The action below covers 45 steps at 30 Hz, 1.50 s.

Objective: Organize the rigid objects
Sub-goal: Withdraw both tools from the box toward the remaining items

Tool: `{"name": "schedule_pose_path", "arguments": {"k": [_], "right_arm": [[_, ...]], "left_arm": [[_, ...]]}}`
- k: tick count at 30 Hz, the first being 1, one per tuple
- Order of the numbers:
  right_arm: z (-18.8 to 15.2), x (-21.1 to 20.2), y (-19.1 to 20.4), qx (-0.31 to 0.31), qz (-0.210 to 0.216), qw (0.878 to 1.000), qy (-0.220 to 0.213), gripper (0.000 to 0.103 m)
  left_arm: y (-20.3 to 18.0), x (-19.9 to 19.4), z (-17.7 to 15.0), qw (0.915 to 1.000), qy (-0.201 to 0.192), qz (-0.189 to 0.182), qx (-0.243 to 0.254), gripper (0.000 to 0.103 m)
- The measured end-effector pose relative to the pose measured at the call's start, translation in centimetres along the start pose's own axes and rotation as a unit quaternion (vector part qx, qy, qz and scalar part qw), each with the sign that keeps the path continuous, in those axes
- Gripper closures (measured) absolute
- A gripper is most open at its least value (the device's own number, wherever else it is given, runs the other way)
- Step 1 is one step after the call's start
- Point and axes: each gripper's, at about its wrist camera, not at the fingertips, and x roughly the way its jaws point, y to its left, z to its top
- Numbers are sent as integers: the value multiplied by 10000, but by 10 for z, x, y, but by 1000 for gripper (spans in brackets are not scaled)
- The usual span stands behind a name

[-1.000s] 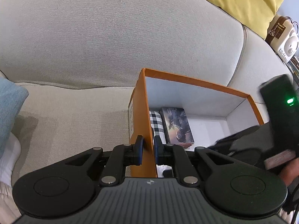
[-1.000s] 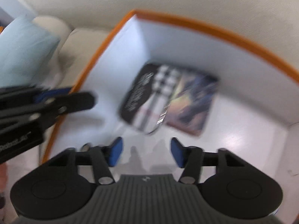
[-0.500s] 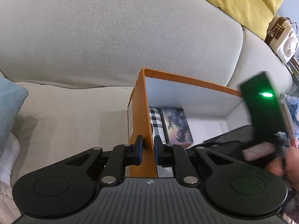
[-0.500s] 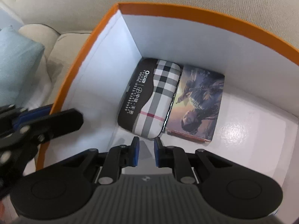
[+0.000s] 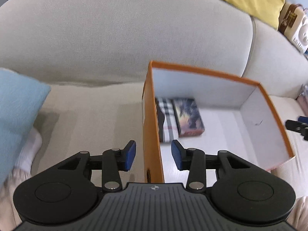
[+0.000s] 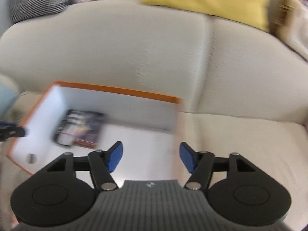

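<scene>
My main worry is the orange box point(image 5: 152, 119): my left gripper point(image 5: 153, 155) has just been opening its jaws, and the box's left wall now stands between the blue pads with a gap on either side, so nothing steadies it. I judge that a careless sideways pull as I back that hand out could catch the thin wall on a pad and tip or drag the box across the soft sofa seat point(image 5: 92, 119), sliding the contents. The right gripper point(image 6: 151, 158) is the other risk: its view is smeared with motion, its jaws have just been opening wide with nothing between them, and the box's right wall sits just ahead of the right pad at lower centre, so a hasty swing could clip that edge. In the left view the box fills the centre and right of the frame, directly ahead of the jaws. The plaid case point(image 5: 166, 119) and the picture-printed box point(image 5: 189, 116) lie flat side by side on its floor against the left wall, just above the right pad. In the right view they show blurred at centre left.
</scene>
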Motion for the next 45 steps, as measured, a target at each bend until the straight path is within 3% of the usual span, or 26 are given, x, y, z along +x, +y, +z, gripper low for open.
{"name": "schedule_pose_path", "arguments": {"k": [2,4,6,9,10,15,17,31,32,39,42,45], "right_arm": [[-7,6,-35,352,-128,9991,186,35],[-22,13,-56,818,35,9957,432,47],[-33,22,-66,1163,240,9910,624,66],[-41,33,-64,1434,465,9857,747,92],[-45,36,-69,1504,551,9840,776,95],[-53,41,-48,1452,440,9858,726,95],[-59,24,-48,1426,445,9860,743,95],[-77,3,-52,1324,521,9871,732,95],[-76,3,-52,1296,534,9876,713,91],[-93,-43,-45,1124,500,9924,-17,75],[-109,-71,-35,1078,682,9913,-316,72],[-125,-83,-11,997,933,9900,-356,71]], "left_arm": [[-3,4,-8,9999,96,43,-81,56],[-6,6,-13,9998,137,-7,-124,70],[-10,5,-18,9998,139,35,-137,79],[-12,2,-23,9996,70,189,-192,85],[-12,1,-25,9995,54,197,-228,86],[-6,-9,-31,9984,55,147,-537,87],[-8,-12,-33,9982,45,194,-559,87],[-17,-19,-42,9980,1,336,-531,87],[-17,-22,-43,9980,-70,311,-543,87],[-29,-66,-73,9982,-554,35,-223,81],[-29,-69,-92,9990,-417,-23,-134,75],[-24,-59,-107,9999,-76,150,-26,75]]}}
